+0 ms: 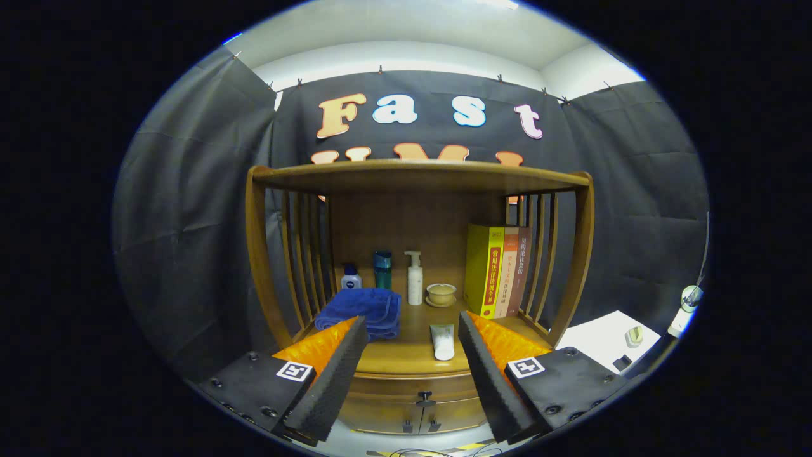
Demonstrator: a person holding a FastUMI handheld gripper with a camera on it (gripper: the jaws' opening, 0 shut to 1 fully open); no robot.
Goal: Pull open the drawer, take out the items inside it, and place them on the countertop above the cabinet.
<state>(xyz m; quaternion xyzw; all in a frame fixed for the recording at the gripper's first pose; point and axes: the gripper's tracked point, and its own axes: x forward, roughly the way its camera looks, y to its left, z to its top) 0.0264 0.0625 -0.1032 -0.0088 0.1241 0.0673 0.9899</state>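
Drawer: the drawer sat closed in the wooden cabinet, directly under the front edge of the counter.
Drawer knob: a small dark knob stood at the middle of the drawer front; it was the only visible place to take hold.
Handling, drawer: judged stiff and fairly heavy, being wood; a straight, level pull on the knob seemed best, since the knob was small and could slip from the pads.
Handling, contents: the items inside were hidden, so their weight and fragility could not be judged.
Gripper state: the gripper was released, its fingers spread wide apart and holding nothing.
Drawer relative to gripper: the knob lay between the two fingers in the gripper view, slightly below their tips and beyond them, not touched.
Counter load: a folded blue towel lay just beyond the left finger; a white tube lay near the front edge between the fingers.
Rear row: a small bottle, a teal bottle, a pump bottle and a bowl stood along the back.
Books: upright books stood at the right, beyond the right finger.
Placement room: bare counter showed between the towel and the tube, judged enough for small items.
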